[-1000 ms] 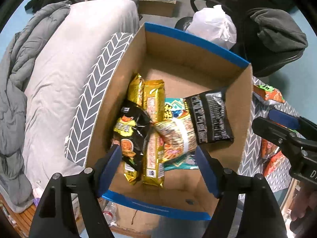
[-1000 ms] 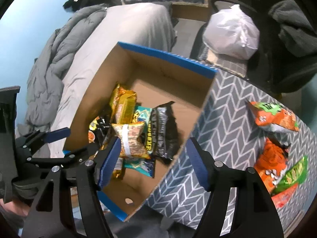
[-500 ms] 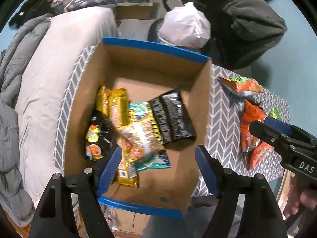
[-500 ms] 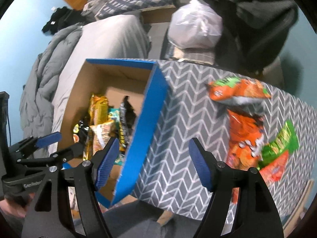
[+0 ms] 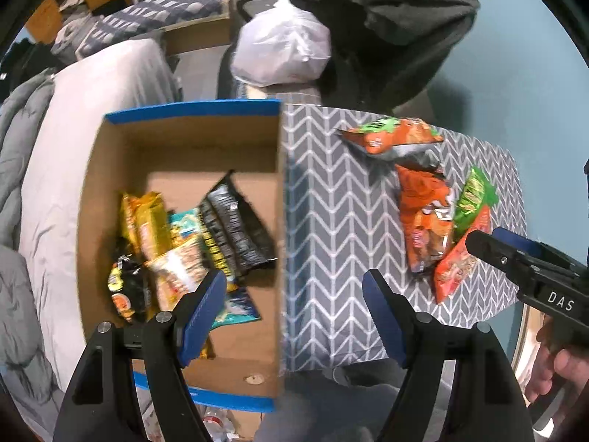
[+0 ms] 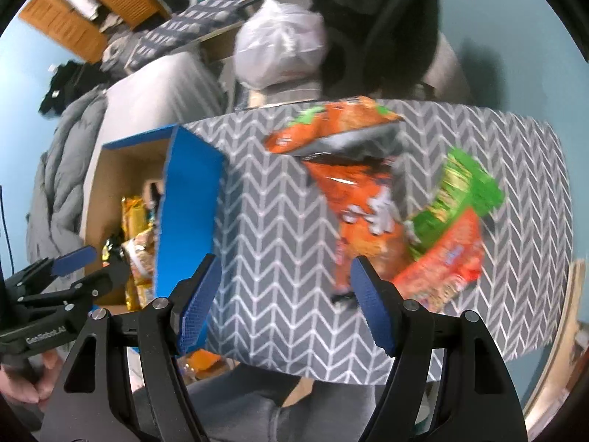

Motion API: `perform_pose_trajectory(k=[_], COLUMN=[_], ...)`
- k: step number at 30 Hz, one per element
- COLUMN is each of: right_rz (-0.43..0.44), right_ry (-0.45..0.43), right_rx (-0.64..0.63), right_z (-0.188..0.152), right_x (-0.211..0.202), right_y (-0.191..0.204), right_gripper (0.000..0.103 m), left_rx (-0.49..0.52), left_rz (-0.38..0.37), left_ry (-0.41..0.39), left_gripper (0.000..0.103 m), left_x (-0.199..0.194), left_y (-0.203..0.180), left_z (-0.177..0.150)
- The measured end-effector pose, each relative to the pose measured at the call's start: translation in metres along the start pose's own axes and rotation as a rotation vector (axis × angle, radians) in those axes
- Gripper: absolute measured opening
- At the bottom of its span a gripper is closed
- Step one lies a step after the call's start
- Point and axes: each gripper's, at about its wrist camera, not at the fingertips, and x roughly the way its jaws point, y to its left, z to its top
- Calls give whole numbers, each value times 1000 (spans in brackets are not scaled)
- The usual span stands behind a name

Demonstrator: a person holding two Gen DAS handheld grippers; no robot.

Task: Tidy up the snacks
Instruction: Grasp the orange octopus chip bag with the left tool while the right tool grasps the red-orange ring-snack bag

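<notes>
Both grippers have swung from over the box (image 5: 184,147) toward the snack bags (image 6: 368,213) lying clustered on the worktop (image 5: 331,202), the left gripper (image 5: 294,305) and right gripper (image 6: 285,300) open and empty, so pinch one bag's free edge, clear of the box wall.

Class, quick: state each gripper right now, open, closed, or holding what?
Left gripper: open, holding nothing.
Right gripper: open, holding nothing; its jaws have just been opening.

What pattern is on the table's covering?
Grey with a white chevron pattern, clearest in the right wrist view.
</notes>
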Motion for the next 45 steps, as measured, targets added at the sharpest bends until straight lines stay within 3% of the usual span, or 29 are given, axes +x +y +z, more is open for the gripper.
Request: perform_pose_trajectory(k=[12, 24, 30, 45], right_rz=[-47, -36, 0, 31], right_ry=[-10, 19, 49, 97], right_rx=[233, 444, 540, 614], right_z=[-27, -46, -49, -53], right_x=[-7, 11, 34, 83], right_y=[-88, -151, -167, -180], right_gripper=[77, 77, 77, 77], left_rx=[121, 128, 126, 75], left_rz=[-12, -28, -28, -28], left_ry=[56, 112, 137, 192], left_gripper=[78, 81, 81, 81], left_x=[27, 60, 80, 111], left_y=[-63, -91, -105, -122], left_z=[13, 22, 27, 38])
